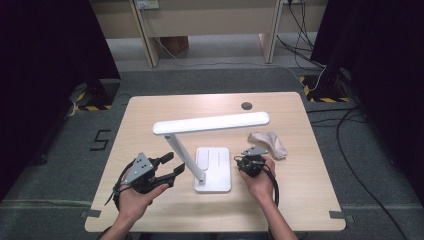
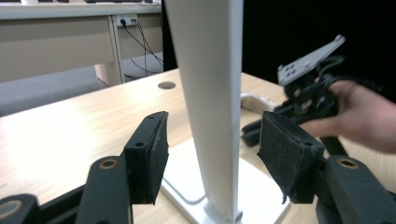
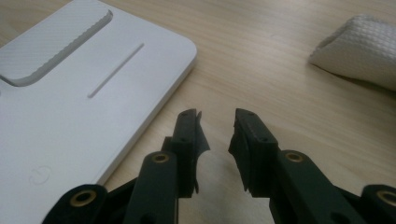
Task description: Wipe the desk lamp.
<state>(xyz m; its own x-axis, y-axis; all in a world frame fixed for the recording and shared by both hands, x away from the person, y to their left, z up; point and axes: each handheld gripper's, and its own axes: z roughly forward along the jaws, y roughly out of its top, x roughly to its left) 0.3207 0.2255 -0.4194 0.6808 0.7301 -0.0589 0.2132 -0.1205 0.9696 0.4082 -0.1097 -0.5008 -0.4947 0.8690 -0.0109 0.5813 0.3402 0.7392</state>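
White plastic desk lamp (image 1: 212,150) mid light-wood table (image 1: 150,107): left gripper (image 1: 172,167) open astride its stem, not touching; right gripper (image 1: 245,159) open, empty, beside base's right edge.

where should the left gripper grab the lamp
On the slanted white stem, low down near the base, coming in from the lamp's left side. The stem is narrow and flat-sided, and already stands between the open left gripper fingers.

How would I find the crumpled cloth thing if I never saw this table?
Start at the white desk lamp standing mid-table. Look past its flat base to the right gripper; just beyond lies the cloth. It is the one soft, beige, crumpled thing there.
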